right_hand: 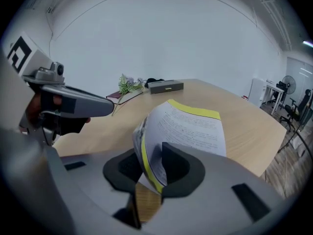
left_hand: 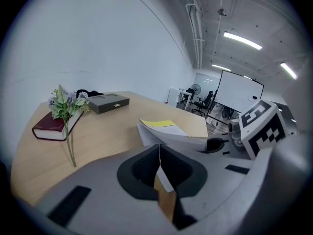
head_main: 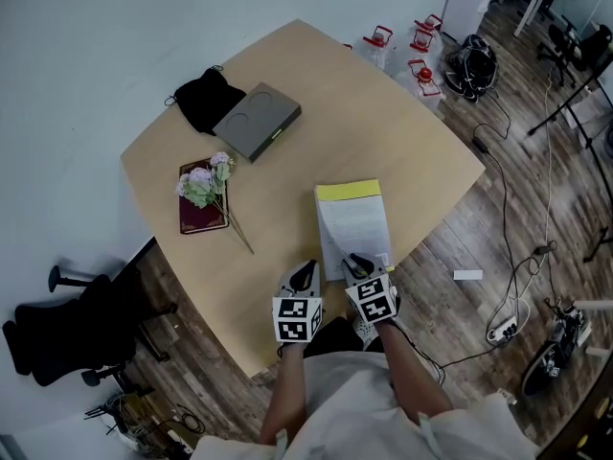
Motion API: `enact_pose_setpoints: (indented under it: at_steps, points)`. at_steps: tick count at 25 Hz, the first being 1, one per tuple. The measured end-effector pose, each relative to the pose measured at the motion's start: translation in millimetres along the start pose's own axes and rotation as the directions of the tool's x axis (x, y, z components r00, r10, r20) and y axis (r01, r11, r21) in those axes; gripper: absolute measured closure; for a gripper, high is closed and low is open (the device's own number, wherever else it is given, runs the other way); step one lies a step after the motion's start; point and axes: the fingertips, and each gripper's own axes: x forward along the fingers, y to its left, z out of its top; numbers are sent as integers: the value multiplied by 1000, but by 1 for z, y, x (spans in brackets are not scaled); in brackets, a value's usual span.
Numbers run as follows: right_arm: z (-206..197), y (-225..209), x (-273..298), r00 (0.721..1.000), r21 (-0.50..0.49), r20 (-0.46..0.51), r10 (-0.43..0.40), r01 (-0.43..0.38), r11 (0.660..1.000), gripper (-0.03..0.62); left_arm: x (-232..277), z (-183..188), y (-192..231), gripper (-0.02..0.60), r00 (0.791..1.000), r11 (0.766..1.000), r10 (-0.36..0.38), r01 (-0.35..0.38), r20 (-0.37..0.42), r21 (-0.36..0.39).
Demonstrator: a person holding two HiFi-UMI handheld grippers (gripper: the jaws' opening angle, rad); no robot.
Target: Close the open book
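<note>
Right gripper view shows me the right hand-held gripper [right_hand: 151,166] released, the book's [right_hand: 190,126] lifted pages loose between its jaws at the counter's [right_hand: 244,133] near edge; left hand-held gripper [left_hand: 159,153] clenched.

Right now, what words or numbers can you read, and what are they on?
Print on the open white book with a yellow strip: too small and blurred to read.
Black-and-white square markers on the gripper cubes: patterns, no words.
Dark red book, flat grey box: nothing readable.

the table [head_main: 287,84] is smooth matt wood, and the book [head_main: 352,220] has thin matt paper pages.
</note>
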Motion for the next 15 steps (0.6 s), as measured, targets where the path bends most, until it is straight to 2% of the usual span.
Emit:
enact_pose_setpoints:
  at_steps: [15]
  points:
    - [-13, 12, 9, 998, -55, -53, 24, -27, 998, 437, 4, -6, 6, 558, 1000, 1000, -5, 5, -13, -3]
